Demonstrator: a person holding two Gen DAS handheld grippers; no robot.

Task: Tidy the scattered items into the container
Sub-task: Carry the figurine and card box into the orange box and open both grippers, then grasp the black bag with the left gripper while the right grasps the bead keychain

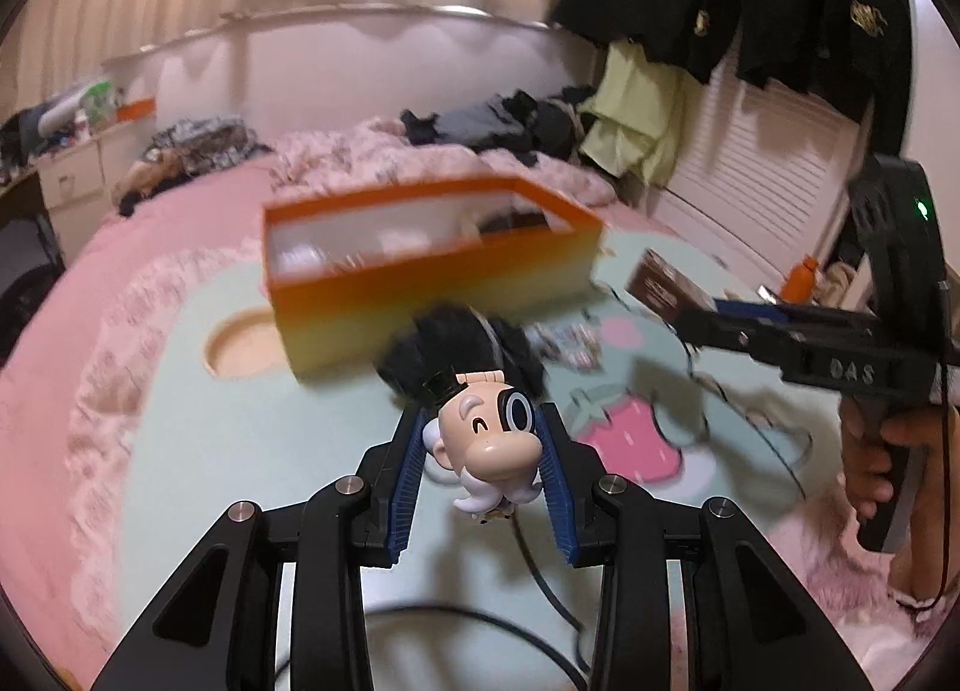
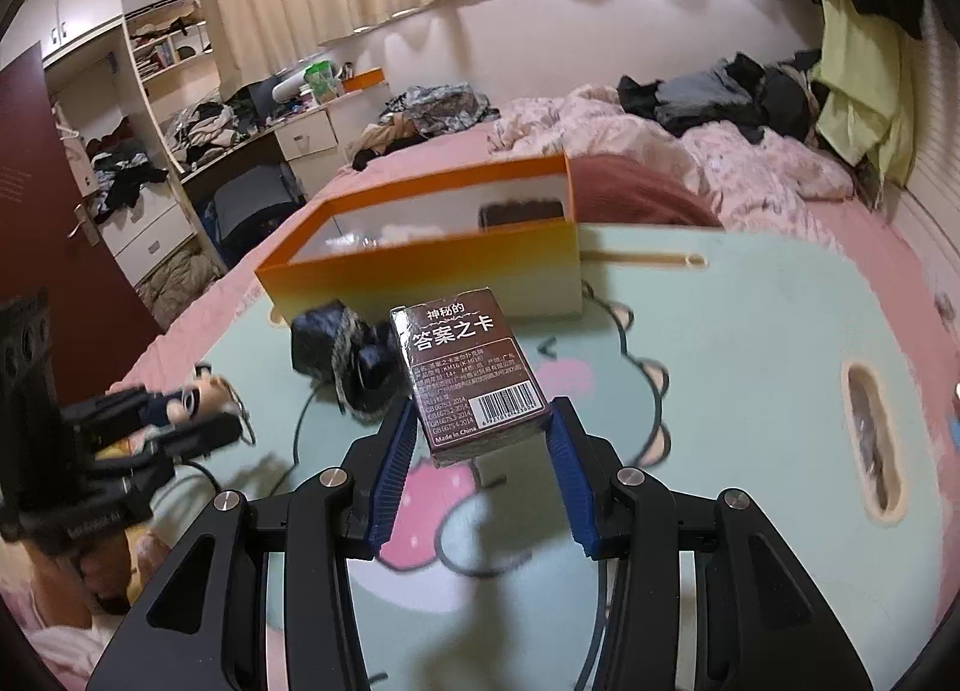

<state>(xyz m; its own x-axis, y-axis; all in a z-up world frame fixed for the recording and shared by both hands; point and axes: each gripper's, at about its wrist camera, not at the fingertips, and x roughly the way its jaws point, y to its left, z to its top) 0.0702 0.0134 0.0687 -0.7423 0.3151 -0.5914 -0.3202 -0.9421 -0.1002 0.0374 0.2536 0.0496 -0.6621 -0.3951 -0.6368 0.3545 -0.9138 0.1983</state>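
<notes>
Bedroom, mint mat [image 2: 750, 331] bearing orange box [image 2: 432, 271] near its far edge, figurine [image 1: 486, 439] being gripped by left gripper [image 1: 480, 451], card box [image 2: 474, 373] being clamped by right gripper [image 2: 480, 439], black pouch [image 2: 348, 355] lying beside the box.

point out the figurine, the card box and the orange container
figurine [image 1: 486, 439], left wrist view, on its face
card box [image 2: 474, 373], right wrist view, on its printed back panel
orange container [image 2: 420, 277], right wrist view, on its near outer wall

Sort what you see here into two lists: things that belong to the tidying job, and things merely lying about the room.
Part of the job:
- orange box, the container
- figurine in the left gripper
- card box in the right gripper
- black bundle on the mat

Just lying about:
- clothes on the bed
- hanging jackets
- desk clutter
</notes>
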